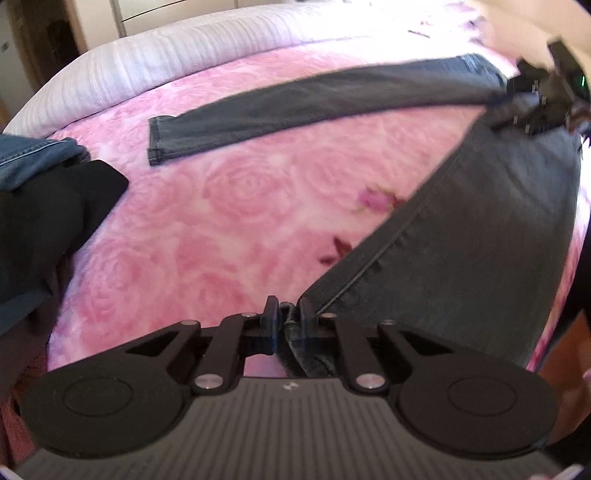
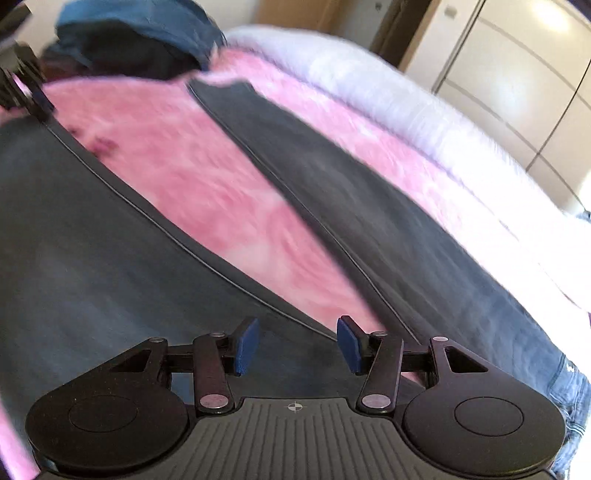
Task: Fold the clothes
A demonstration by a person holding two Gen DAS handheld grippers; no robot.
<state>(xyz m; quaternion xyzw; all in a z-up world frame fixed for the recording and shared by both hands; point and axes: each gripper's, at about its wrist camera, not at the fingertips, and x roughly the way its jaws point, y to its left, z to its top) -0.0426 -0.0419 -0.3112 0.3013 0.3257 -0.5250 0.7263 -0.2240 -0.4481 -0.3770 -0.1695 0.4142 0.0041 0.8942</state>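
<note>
Dark grey jeans [image 1: 461,236] lie spread in a V on a pink rose-patterned blanket [image 1: 229,192]. My left gripper [image 1: 290,308] is shut on the hem of the near leg, and the cloth is bunched between its fingers. The far leg [image 1: 295,99] lies flat, its hem pointing left. In the right wrist view my right gripper [image 2: 298,325] is open, its blue pads [image 2: 247,347] hovering over the jeans [image 2: 92,266] near where the two legs meet. The right gripper [image 1: 535,107] also shows at the waist end in the left wrist view. The left gripper [image 2: 22,88] appears far off at the top left.
A blue denim garment [image 1: 33,155] and a black garment [image 1: 48,221] are piled at the bed's left side; the blue pile [image 2: 140,33] also shows in the right wrist view. A white cover [image 1: 177,55] borders the far edge. Wardrobe doors [image 2: 509,81] stand beyond the bed.
</note>
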